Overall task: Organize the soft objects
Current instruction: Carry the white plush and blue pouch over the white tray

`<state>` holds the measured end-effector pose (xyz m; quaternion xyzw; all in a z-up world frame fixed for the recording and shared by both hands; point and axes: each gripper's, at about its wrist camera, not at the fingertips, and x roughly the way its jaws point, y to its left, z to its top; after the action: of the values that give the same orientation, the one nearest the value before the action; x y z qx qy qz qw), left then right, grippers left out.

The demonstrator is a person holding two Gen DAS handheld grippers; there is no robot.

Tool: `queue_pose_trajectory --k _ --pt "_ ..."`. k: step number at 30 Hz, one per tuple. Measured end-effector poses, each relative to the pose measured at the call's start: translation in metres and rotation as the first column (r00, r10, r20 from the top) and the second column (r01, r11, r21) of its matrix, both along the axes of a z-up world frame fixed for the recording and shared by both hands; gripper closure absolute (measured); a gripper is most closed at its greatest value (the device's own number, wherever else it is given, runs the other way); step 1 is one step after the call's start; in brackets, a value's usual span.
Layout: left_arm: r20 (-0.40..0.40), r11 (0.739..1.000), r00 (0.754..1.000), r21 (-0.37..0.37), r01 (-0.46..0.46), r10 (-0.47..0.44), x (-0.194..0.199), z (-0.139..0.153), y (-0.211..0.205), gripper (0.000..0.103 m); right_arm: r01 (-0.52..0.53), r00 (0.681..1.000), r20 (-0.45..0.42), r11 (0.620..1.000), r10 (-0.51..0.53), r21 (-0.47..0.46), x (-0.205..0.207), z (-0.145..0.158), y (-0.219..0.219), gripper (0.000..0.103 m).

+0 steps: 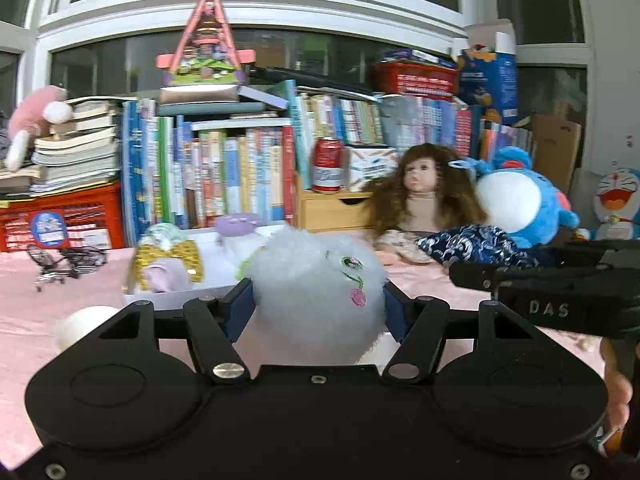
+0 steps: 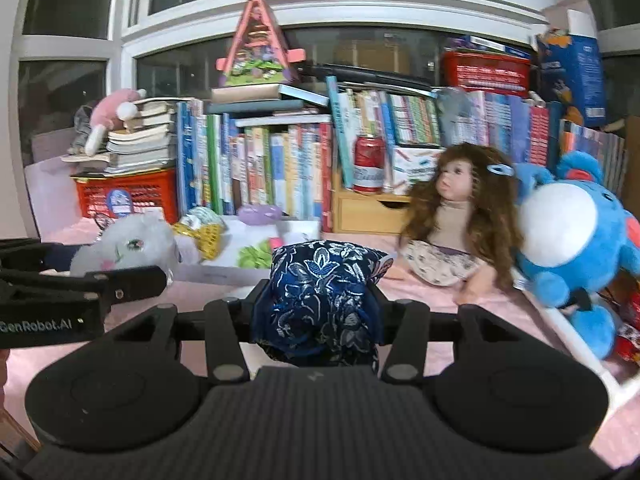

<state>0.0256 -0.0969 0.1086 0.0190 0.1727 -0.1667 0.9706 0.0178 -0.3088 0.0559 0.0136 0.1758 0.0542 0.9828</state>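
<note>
My left gripper (image 1: 318, 300) is shut on a fluffy white plush toy (image 1: 316, 280) with an embroidered face, held above the pink table. It also shows in the right wrist view (image 2: 128, 248). My right gripper (image 2: 320, 300) is shut on a dark blue floral fabric pouch (image 2: 320, 292), which also shows in the left wrist view (image 1: 472, 246). A white tray (image 1: 176, 298) behind the plush holds a purple soft toy (image 1: 236, 226) and a gold-bowed toy (image 1: 168, 264). A brown-haired doll (image 2: 452, 216) and a blue plush (image 2: 576, 232) sit at the right.
A wall of books (image 2: 280, 168), a red crate (image 2: 128, 196), a red can (image 2: 369, 164) on a wooden drawer box (image 2: 368, 210) line the back. Glasses (image 1: 64, 262) lie at the left. A white ball (image 1: 80, 322) lies near the tray. A second white tray edge (image 2: 580, 344) is at the right.
</note>
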Motion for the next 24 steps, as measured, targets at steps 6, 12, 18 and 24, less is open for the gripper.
queue_pose_trajectory --k 6,12,18,24 --pt "-0.030 0.998 0.998 -0.020 -0.058 0.058 0.014 -0.004 0.036 0.040 -0.044 0.999 0.000 0.999 0.044 0.008 0.014 0.006 0.027 0.050" --pt "-0.035 0.995 0.995 -0.027 -0.098 0.097 0.029 -0.005 0.064 0.040 -0.078 0.997 -0.011 0.997 0.078 0.019 0.030 0.008 0.047 0.050" --pt "-0.036 0.993 0.992 -0.026 -0.118 0.118 0.046 -0.003 0.080 0.040 -0.095 0.995 -0.020 0.995 0.095 0.009 0.046 0.012 0.064 0.050" --pt "-0.053 0.993 0.991 -0.017 -0.121 0.120 0.073 0.002 0.089 0.040 -0.109 0.993 -0.039 0.994 0.109 0.010 0.066 0.017 0.077 0.050"
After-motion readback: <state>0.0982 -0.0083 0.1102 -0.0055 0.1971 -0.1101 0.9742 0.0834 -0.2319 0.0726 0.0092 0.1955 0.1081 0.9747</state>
